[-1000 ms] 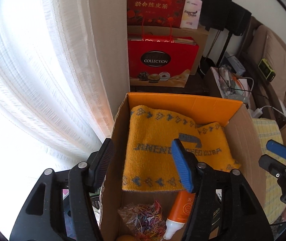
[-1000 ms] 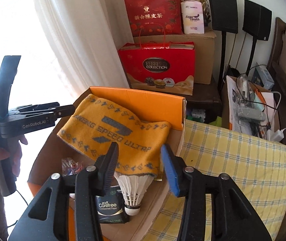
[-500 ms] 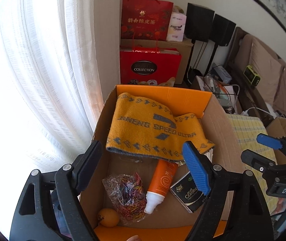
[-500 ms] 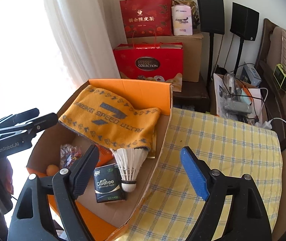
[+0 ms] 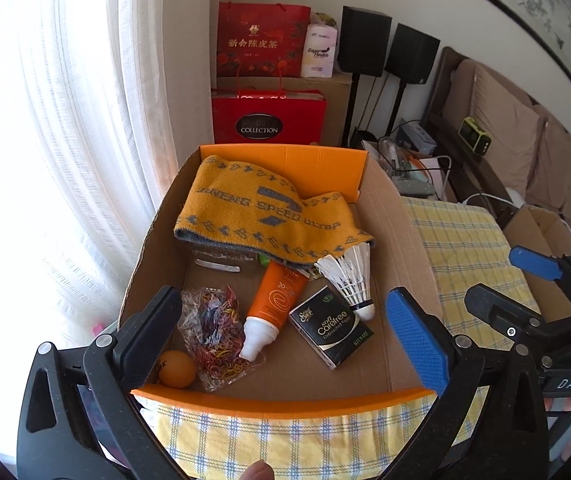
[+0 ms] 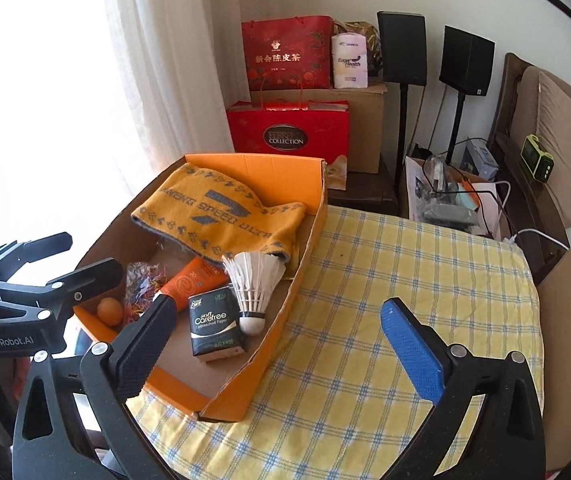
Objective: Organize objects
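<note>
- Both claws stand with jaws wide apart and nothing between them, having just been opening: the left claw (image 5: 285,332) hangs over the near end of the box (image 5: 285,400), the right claw (image 6: 281,344) over its near right corner
- The towel (image 5: 261,212) lies draped at the far end of the box, well ahead of both claws; it covers something clear underneath, so a grab there could drag hidden things along
- The shuttlecock (image 6: 253,284) leans just ahead of the right claw, touching the tissue pack (image 6: 213,328); a hard squeeze would likely crush its feathers
- The ball (image 5: 176,368) sits beside the left claw's left jaw, against the bag of rubber bands (image 5: 213,328); it could roll off at a nudge
- The sunscreen tube (image 5: 273,304) is smooth and could slip
- The box rests on a soft checked cloth surface (image 6: 405,300), so a push could tip it
</note>
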